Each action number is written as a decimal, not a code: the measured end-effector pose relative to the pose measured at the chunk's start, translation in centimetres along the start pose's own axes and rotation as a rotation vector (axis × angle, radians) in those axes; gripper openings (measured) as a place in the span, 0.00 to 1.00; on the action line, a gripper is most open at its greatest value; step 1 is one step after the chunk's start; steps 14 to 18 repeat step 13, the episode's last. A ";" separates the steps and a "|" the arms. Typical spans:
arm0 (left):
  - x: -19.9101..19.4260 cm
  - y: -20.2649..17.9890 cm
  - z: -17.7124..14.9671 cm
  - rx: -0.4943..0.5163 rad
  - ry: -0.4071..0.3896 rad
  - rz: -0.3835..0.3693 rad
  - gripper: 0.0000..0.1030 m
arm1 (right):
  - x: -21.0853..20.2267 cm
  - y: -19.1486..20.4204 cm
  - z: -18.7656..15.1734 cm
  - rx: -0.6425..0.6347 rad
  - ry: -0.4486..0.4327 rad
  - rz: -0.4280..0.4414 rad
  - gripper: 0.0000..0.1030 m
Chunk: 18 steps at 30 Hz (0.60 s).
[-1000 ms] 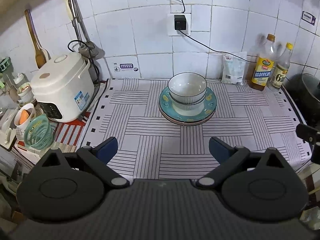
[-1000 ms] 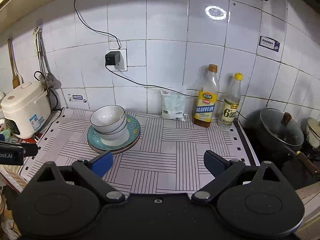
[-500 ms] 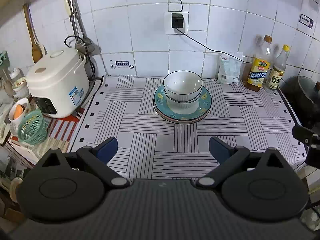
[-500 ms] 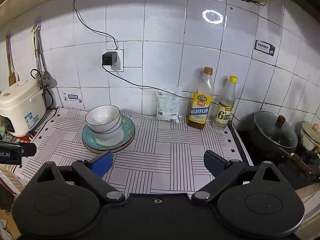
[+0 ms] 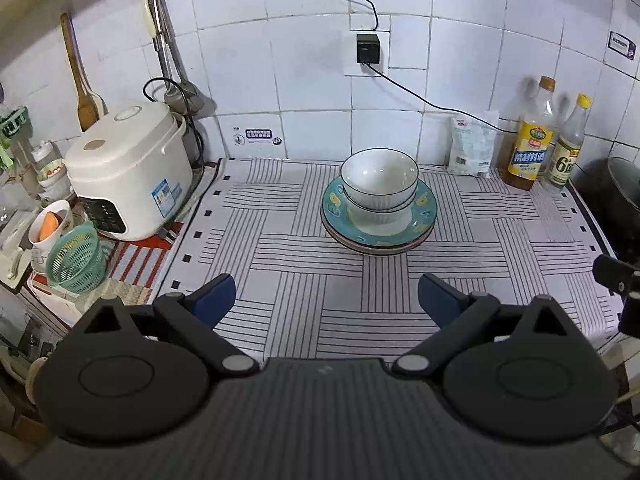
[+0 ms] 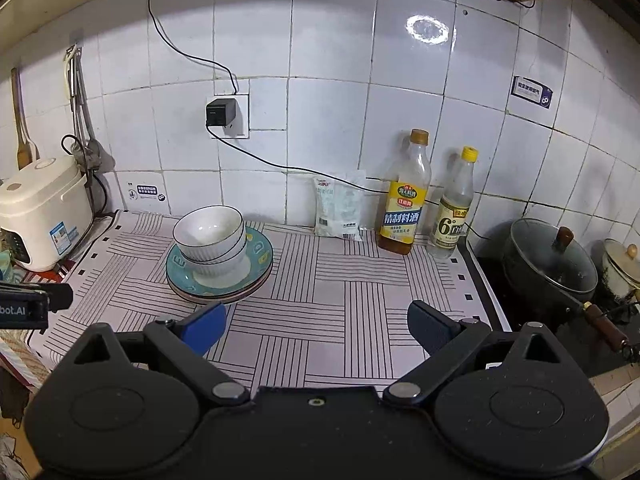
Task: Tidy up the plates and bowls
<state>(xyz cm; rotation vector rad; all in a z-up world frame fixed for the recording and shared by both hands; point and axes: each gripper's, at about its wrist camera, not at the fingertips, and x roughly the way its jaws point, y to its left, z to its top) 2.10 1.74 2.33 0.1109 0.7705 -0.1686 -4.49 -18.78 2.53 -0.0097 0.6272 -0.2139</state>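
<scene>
Two white ribbed bowls (image 5: 378, 184) (image 6: 210, 236) sit nested on a teal plate (image 5: 424, 208) (image 6: 260, 254), which rests on a pinkish plate beneath it, all on the striped cloth (image 5: 288, 248) (image 6: 352, 280). My left gripper (image 5: 326, 300) is open and empty, hovering over the cloth in front of the stack. Well to the right of the stack, over the cloth's front part, my right gripper (image 6: 316, 324) is also open and empty. Each gripper's edge shows in the other's view.
A white rice cooker (image 5: 128, 168) and green basket (image 5: 76, 258) stand at the left. A seasoning packet (image 6: 340, 208) and two bottles (image 6: 404, 196) line the back wall. A lidded black pot (image 6: 548, 260) sits on the stove at right.
Both grippers have drawn back and risen slightly from the stack, so the bowls and plates look a little farther away. The dishes have not moved.
</scene>
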 end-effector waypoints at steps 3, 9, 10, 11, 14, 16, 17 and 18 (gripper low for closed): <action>0.0 0.1 0.0 -0.001 -0.004 0.000 0.96 | 0.1 -0.1 0.0 -0.001 0.003 0.001 0.96; -0.3 -0.1 -0.1 0.002 -0.008 -0.010 0.96 | 0.2 -0.4 -0.2 0.008 0.011 0.005 0.96; -0.5 -0.2 -0.2 0.005 -0.009 -0.009 0.96 | 0.2 -0.4 -0.2 0.009 0.012 0.006 0.96; -0.6 -0.3 -0.2 0.006 -0.013 -0.008 0.96 | 0.1 -0.5 -0.3 0.010 0.012 0.005 0.96; -0.7 -0.3 -0.2 0.004 -0.015 -0.006 0.96 | 0.1 -0.6 -0.3 0.011 0.012 0.006 0.96; -0.7 -0.3 -0.2 0.004 -0.015 -0.006 0.96 | 0.1 -0.6 -0.3 0.011 0.012 0.006 0.96; -0.7 -0.3 -0.2 0.004 -0.015 -0.006 0.96 | 0.1 -0.6 -0.3 0.011 0.012 0.006 0.96; -0.7 -0.3 -0.2 0.004 -0.015 -0.006 0.96 | 0.1 -0.6 -0.3 0.011 0.012 0.006 0.96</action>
